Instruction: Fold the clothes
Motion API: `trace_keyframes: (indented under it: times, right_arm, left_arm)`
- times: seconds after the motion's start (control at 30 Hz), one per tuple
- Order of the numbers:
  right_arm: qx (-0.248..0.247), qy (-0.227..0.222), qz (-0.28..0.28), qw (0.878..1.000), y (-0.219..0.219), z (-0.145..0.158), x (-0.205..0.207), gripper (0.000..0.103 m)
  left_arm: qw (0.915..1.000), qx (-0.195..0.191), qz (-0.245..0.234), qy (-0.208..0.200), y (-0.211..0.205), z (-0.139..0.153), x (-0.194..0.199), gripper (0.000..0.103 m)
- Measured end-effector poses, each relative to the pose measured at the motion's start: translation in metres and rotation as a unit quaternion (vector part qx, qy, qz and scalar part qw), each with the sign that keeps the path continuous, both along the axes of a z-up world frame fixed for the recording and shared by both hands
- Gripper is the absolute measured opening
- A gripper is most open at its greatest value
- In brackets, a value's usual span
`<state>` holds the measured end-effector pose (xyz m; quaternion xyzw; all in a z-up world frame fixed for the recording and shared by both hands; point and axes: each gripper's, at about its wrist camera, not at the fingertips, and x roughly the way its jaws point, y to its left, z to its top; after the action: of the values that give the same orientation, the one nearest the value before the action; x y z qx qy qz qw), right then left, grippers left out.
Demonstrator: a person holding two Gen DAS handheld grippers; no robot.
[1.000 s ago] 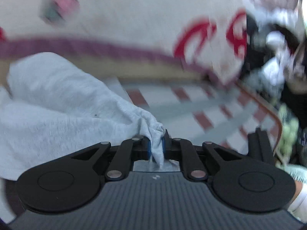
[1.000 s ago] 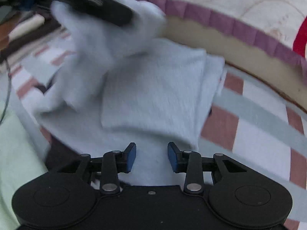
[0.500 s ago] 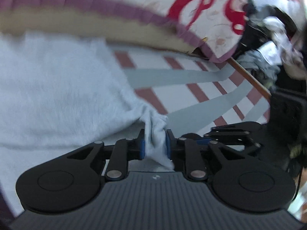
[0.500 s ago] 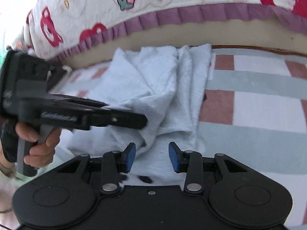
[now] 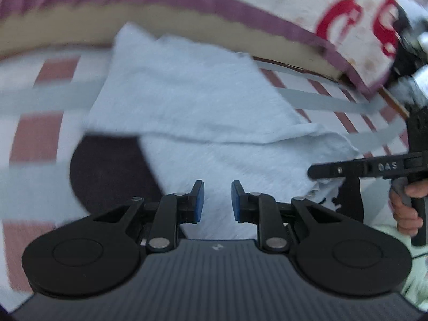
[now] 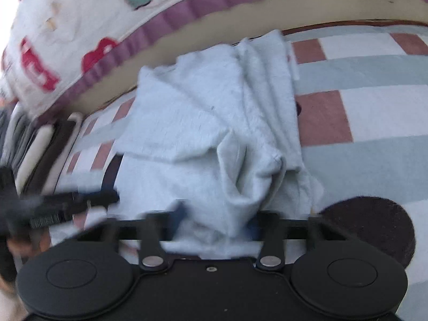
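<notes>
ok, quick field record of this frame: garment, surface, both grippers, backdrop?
garment: light blue garment, partly folded, rumpled layers, lying flat
surface: checked sheet in white, grey and brick red
dark patch: round brown shape beside the garment
left gripper: fingers apart, nothing between them, above the cloth
right gripper: blurred, jaws closing with a bunch of cloth between the fingers
backdrop: quilt, purple trim, red prints

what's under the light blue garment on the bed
The light blue garment lies on a checked sheet of red, white and grey. A dark round patch pokes out beneath its edge; how far it continues underneath is hidden.
</notes>
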<state>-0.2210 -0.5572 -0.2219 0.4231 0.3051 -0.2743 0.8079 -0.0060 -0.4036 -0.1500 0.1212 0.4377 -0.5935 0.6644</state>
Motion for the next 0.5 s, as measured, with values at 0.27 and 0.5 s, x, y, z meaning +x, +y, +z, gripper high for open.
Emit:
trace_keyframes:
  times: [0.27, 0.5]
  right_arm:
    - [0.172, -0.111, -0.131, 0.970, -0.022, -0.016, -0.053, 0.009]
    - [-0.055, 0.074, -0.023, 0.995, 0.004, 0.000, -0.030, 0.019]
  left_arm:
    - [0.9970, -0.027, -0.061, -0.040, -0.001, 0.008, -0.014, 0.023]
    - [0.9920, -0.018, -0.101, -0.073, -0.013, -0.002, -0.039, 0.021]
